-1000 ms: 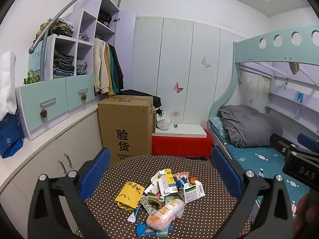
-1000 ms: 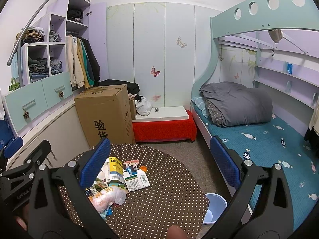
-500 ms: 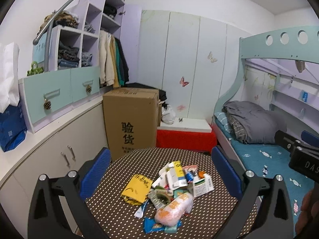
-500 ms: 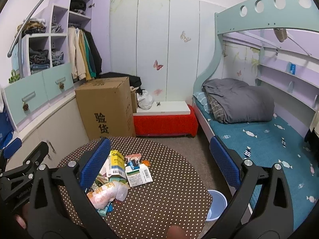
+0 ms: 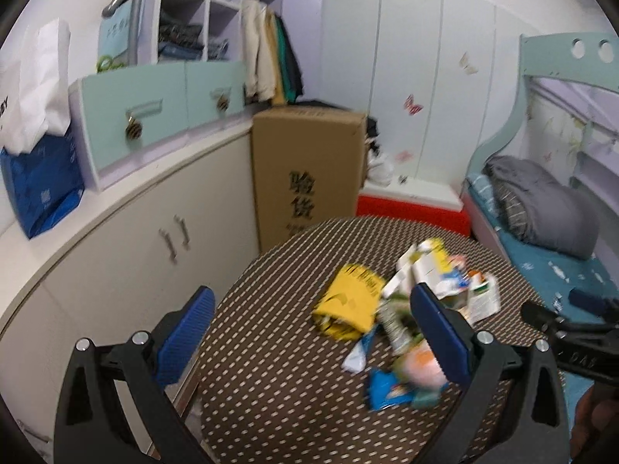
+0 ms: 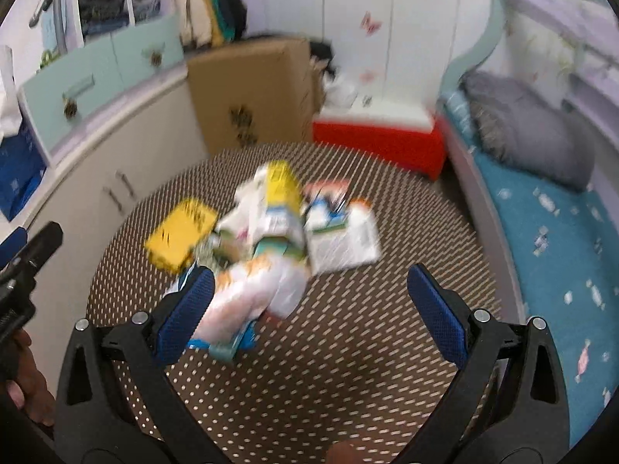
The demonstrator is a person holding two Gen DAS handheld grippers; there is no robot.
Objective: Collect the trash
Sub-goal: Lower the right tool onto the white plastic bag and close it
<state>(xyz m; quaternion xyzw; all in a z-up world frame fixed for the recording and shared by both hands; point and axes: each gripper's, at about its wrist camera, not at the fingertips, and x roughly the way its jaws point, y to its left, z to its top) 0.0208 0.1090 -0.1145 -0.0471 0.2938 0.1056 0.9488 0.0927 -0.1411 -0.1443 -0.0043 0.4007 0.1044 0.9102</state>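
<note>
A pile of trash lies on a round brown dotted table [image 5: 271, 348] [image 6: 348, 367]. It holds a yellow packet [image 5: 350, 301] [image 6: 180, 234], a yellow-and-white carton [image 5: 429, 266] [image 6: 280, 201], a white label sheet [image 6: 342, 241], a pale plastic bag [image 6: 247, 294] and a blue wrapper [image 5: 387, 388]. My left gripper [image 5: 309, 332] is open above the table, left of the pile, its right finger over the wrappers. My right gripper [image 6: 309, 305] is open just above the table, its left finger by the plastic bag. Both views are blurred.
A tall cardboard box [image 5: 305, 170] stands behind the table beside white cabinets [image 5: 127, 247]. A red-draped low stand [image 5: 410, 208] and a bunk bed with a grey duvet [image 5: 541, 208] fill the right. A blue bag [image 5: 42, 185] sits on the counter.
Both grippers have dropped and tilted down toward the table; the trash pile is now much closer. The left view has swung left. Both stay open.
</note>
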